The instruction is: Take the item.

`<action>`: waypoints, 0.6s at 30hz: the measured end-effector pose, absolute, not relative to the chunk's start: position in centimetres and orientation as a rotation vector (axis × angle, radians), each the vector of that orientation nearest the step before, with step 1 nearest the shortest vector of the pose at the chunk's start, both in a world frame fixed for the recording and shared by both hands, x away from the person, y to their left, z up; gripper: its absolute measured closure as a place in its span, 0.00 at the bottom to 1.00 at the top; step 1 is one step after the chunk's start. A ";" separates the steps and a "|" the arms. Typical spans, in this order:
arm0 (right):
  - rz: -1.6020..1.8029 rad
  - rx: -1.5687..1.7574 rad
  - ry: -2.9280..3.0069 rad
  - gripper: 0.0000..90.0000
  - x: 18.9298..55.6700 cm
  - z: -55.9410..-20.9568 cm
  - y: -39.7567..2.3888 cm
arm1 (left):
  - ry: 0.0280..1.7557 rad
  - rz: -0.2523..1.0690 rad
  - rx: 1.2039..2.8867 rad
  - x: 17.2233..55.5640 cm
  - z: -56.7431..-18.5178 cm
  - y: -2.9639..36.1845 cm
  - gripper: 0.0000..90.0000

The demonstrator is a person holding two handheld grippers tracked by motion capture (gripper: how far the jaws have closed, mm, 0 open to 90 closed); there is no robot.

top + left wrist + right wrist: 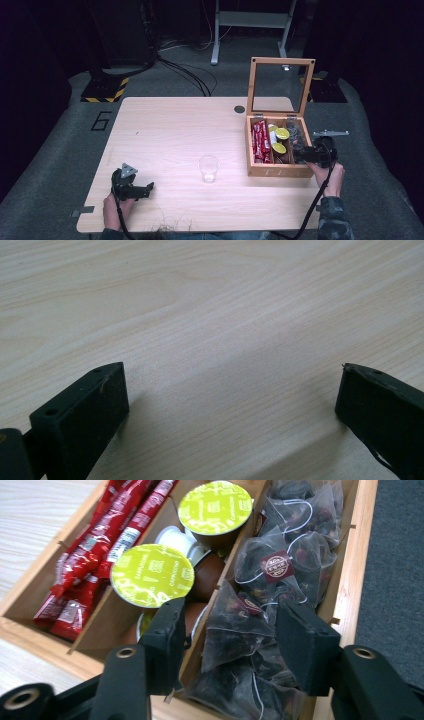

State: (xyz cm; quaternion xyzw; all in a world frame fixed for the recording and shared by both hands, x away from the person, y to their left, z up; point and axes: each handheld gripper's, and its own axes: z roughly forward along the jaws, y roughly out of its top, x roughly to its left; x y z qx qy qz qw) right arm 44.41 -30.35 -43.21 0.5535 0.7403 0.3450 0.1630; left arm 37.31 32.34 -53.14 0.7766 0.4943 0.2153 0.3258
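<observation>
Tea bags [260, 625], dark pyramid sachets with strings and red tags, fill the right compartment of the wooden box [278, 171], which stands at the right edge of the table [175, 130] with its glass lid [281, 86] upright at the far side. Right gripper [230, 630] reaches over the box's near wall, jaws half-closed either side of one sachet; whether the pads press it I cannot tell. Yellow-lidded capsules [152, 575] sit in the middle compartment, red sticks [95, 555] in the left. A clear glass [208, 168] stands left of the box. Left gripper [134, 188] rests near the table's near left edge, jaws wide over bare wood.
</observation>
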 end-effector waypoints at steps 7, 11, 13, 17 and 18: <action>0.917 1.612 2.121 0.58 45.3 -44.0 -30.2 | 1.295 0.564 2.036 37.3 -53.1 32.3 0.00; 0.875 1.677 2.116 0.60 45.6 -44.4 -30.1 | 1.295 0.564 2.036 37.3 -53.1 32.3 0.00; 0.860 1.703 2.116 0.61 45.7 -44.7 -30.1 | 1.295 0.564 2.036 37.3 -53.1 32.3 0.00; 0.832 1.695 2.134 0.65 46.1 -45.3 -30.1 | 1.295 0.563 2.037 37.3 -53.1 32.3 0.00; 0.829 1.702 2.134 0.66 46.2 -45.5 -29.9 | 1.295 0.565 2.035 37.3 -53.1 32.3 0.00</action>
